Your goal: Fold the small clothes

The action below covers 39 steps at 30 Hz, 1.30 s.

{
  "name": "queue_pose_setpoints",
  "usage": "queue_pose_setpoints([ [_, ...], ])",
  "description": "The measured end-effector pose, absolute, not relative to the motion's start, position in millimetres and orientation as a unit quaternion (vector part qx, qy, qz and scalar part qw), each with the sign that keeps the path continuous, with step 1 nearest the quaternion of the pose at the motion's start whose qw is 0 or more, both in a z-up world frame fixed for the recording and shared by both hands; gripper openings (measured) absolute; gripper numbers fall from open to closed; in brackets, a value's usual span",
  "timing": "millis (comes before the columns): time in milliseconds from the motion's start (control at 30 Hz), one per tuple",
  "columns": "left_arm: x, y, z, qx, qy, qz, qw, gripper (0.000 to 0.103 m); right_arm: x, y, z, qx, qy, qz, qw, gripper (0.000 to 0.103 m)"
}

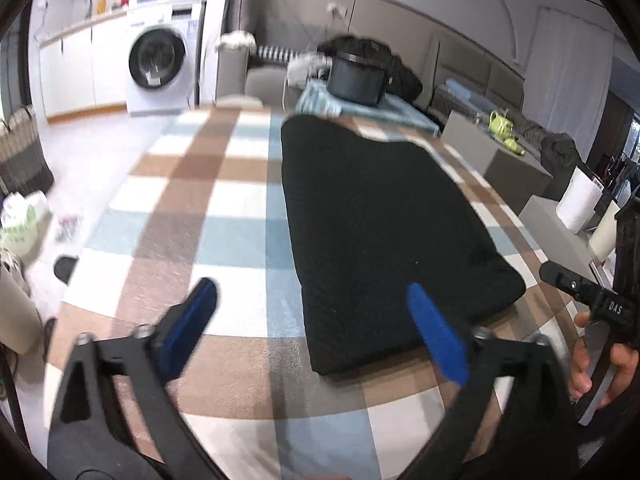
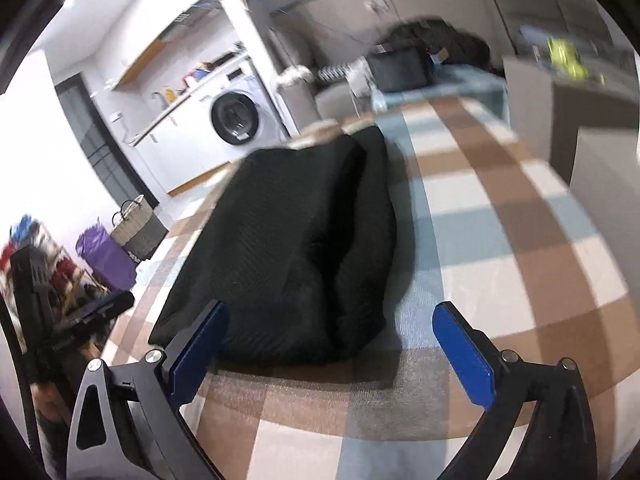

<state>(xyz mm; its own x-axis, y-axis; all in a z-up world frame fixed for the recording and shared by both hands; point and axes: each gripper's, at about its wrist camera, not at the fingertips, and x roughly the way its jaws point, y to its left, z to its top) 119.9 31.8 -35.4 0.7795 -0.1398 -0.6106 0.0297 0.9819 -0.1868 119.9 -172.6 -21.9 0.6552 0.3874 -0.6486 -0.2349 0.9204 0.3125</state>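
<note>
A black garment (image 1: pixel 384 224), folded into a thick oblong, lies flat on the checked tablecloth (image 1: pixel 208 208). My left gripper (image 1: pixel 312 292) hovers over its near left corner, jaws wide open. The right blue pad (image 1: pixel 436 336) is over the cloth's near edge and the left pad is over bare tablecloth; nothing is held. In the right wrist view the same garment (image 2: pixel 296 248) lies just beyond my right gripper (image 2: pixel 331 309), which stands wide open and empty above its near edge. A hand (image 1: pixel 592 364) holds the right gripper's handle at the frame's right side.
A black pot (image 1: pixel 356 78) sits on a light blue cloth at the table's far end. A washing machine (image 1: pixel 160 64) and a wicker basket (image 2: pixel 138 226) stand on the floor to the left. Green teapots (image 1: pixel 502 124) and a paper roll (image 1: pixel 578 200) are on grey furniture to the right.
</note>
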Motion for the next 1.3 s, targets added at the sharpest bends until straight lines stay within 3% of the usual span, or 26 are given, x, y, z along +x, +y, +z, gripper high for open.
queue_pose_setpoints([
  [100,97.4,30.6,-27.5,-0.075,0.284,-0.04,0.955,0.102,104.3,-164.7,-12.5,0.058,0.348,0.187,0.917,0.103],
  [300,74.7,26.0,-34.2,-0.075,0.274,-0.018,0.959,0.102,75.6,-165.2,-12.4,0.059,0.314,0.216,0.922,0.103],
  [1300,45.1,16.2,-58.0,-0.049,0.276,-0.029,0.96,0.102,55.7,-171.8,-20.4,0.079,0.238,0.253,0.934,0.103],
])
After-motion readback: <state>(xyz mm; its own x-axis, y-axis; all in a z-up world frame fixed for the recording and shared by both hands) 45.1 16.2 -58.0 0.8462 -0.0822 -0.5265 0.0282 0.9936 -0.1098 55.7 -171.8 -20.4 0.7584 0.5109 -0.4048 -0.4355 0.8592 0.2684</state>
